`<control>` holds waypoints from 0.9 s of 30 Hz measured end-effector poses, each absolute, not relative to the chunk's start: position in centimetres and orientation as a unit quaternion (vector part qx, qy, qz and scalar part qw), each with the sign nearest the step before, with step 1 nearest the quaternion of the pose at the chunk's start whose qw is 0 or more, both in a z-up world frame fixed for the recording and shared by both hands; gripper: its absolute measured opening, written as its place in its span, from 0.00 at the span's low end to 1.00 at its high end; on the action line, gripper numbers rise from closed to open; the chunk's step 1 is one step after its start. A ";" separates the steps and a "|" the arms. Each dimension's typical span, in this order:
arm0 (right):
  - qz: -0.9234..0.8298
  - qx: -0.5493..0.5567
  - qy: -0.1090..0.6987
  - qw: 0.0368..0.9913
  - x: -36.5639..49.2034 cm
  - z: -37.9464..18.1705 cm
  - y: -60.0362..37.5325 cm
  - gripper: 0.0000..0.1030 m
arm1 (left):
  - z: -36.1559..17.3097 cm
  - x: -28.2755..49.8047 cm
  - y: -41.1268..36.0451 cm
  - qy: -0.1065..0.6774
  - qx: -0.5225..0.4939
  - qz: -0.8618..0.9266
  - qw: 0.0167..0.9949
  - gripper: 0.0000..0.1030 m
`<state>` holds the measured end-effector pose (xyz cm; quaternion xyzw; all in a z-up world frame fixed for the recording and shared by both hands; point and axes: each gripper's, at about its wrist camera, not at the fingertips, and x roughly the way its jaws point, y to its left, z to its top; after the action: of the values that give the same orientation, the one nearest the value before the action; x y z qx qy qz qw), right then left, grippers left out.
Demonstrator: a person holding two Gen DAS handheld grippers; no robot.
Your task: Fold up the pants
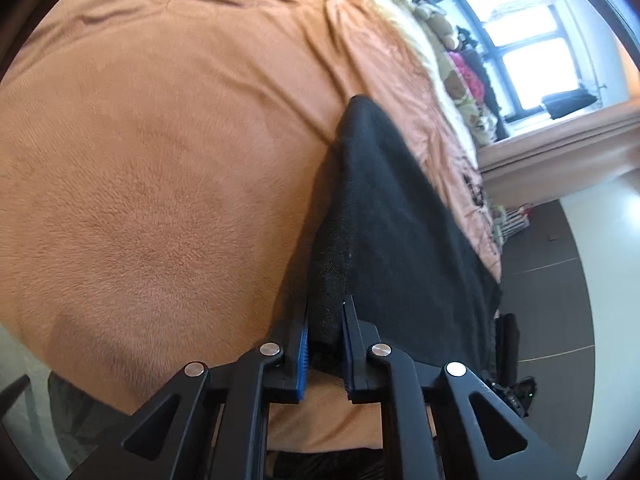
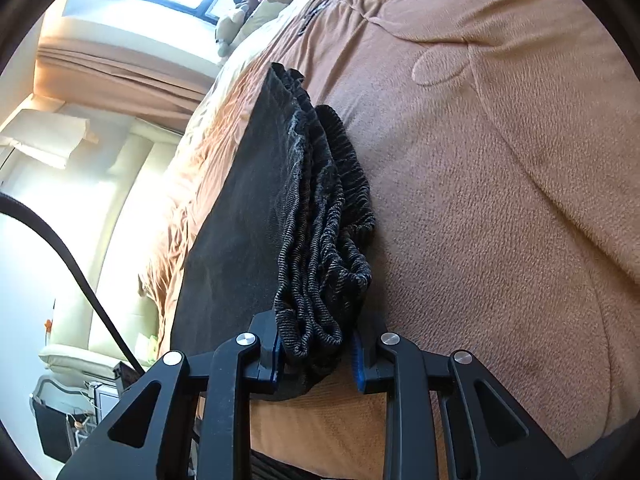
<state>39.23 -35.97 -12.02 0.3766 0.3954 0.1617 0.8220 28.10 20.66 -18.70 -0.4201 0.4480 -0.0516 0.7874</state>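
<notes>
1. L gripper (image 1: 325, 350) was clamped on a pants (image 1: 384, 216) edge; cloth seen between the blue pads.
2. R gripper (image 2: 316, 354) was closed on the bunched ribbed waistband (image 2: 328, 216).
3. Pants lay on the blanket (image 1: 152, 168); long axis ran from both grippers toward 12 o'clock.
4. Fabric: black, coarse weave, limp. Blanket: orange fleece.

You have one pair of black pants (image 1: 384, 216) on one bed (image 1: 160, 160), one orange blanket (image 2: 500, 200) over it, two hand-held grippers, left (image 1: 325, 344) and right (image 2: 316, 354), and one window (image 1: 516, 36).
</notes>
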 end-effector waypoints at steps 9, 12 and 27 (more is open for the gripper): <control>0.104 0.325 0.407 0.847 36.3 -9.2 -36.8 0.35 | -19.5 27.4 20.6 0.446 -0.437 -0.036 0.780 0.22; 0.085 0.279 0.381 0.878 35.1 -6.4 -36.2 0.35 | -19.5 27.4 20.5 0.439 -0.445 -0.041 0.779 0.37; 0.163 0.173 0.389 0.890 37.2 -3.7 -26.1 0.35 | -21.4 28.2 19.2 0.421 -0.470 -0.064 0.773 0.49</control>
<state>37.16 -26.12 -3.72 0.1725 0.3891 0.1632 0.8901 28.16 19.24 -21.36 -0.4701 0.4215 -0.0636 0.7729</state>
